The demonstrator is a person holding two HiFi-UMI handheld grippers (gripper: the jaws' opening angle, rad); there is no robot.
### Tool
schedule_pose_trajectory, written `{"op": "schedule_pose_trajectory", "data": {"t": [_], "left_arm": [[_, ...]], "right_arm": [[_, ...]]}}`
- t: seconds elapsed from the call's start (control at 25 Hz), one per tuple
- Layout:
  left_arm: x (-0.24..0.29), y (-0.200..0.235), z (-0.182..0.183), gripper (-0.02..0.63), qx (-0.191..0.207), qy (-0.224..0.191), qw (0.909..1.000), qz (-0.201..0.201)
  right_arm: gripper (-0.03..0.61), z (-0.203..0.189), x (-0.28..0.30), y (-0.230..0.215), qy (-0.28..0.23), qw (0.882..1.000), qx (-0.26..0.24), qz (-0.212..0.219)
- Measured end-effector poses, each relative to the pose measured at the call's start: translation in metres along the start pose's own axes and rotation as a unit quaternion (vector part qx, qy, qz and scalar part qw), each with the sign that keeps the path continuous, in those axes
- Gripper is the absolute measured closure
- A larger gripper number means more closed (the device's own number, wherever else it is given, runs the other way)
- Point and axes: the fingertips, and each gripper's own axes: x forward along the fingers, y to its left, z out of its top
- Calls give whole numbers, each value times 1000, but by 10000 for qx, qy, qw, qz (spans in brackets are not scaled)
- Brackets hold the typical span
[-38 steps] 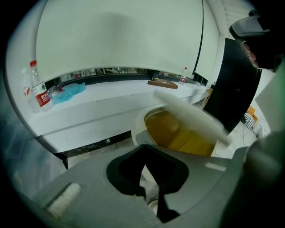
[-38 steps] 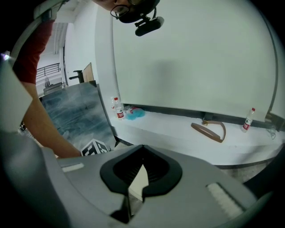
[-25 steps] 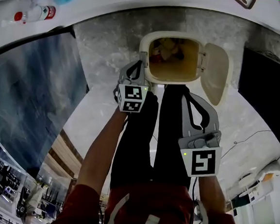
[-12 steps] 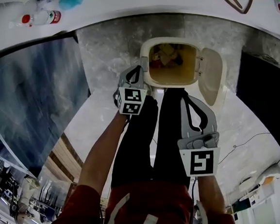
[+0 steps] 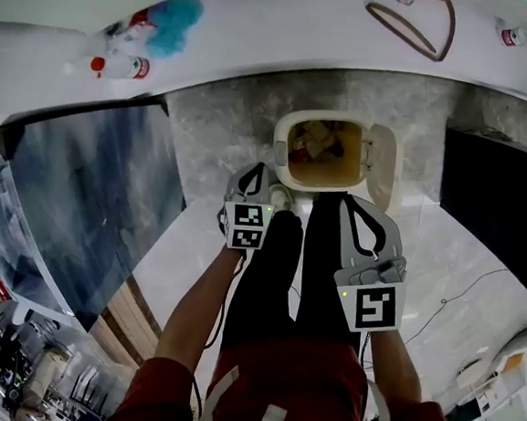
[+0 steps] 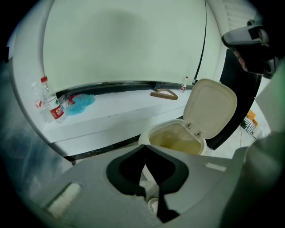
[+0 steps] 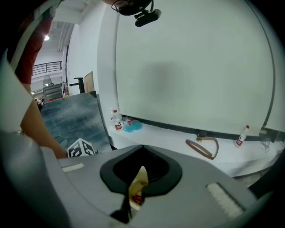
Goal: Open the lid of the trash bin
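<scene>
The cream trash bin [image 5: 290, 166] stands on the marble floor with its lid [image 5: 384, 167] swung up at the right side; rubbish shows inside. In the left gripper view the bin [image 6: 151, 133] is open and its lid [image 6: 210, 107] stands upright behind it. My left gripper [image 5: 256, 171] hangs just in front of the bin's near left rim, shut and holding nothing. My right gripper [image 5: 356, 204] is in front of the near right corner, below the lid, also shut and holding nothing. Through its jaws I glimpse the bin's inside [image 7: 138, 187].
The person's legs in black trousers [image 5: 281, 271] stand right before the bin. A white ledge [image 5: 261, 31] behind it carries bottles [image 5: 120, 64], a blue cloth [image 5: 175, 18] and a brown strap loop [image 5: 417, 30]. A grey panel [image 5: 81, 198] is at left, a dark opening [image 5: 499, 189] at right.
The view has drawn back, so the bin looks smaller and farther. The lid looks narrower and more upright. Both grippers have eased back from the rim and stay shut.
</scene>
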Motion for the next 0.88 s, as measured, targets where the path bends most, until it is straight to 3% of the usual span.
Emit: {"op": "schedule_pose_trajectory", "data": {"t": [0.44, 0.88], "left_arm": [[-99, -23, 87, 607, -162, -1054, 9943, -36], [-207, -12, 168, 609, 55, -2096, 9772, 324]], "right_arm": [[577, 51, -34, 2, -234, 9991, -306, -157], [578, 92, -64, 7, -485, 9959, -702, -297]]}}
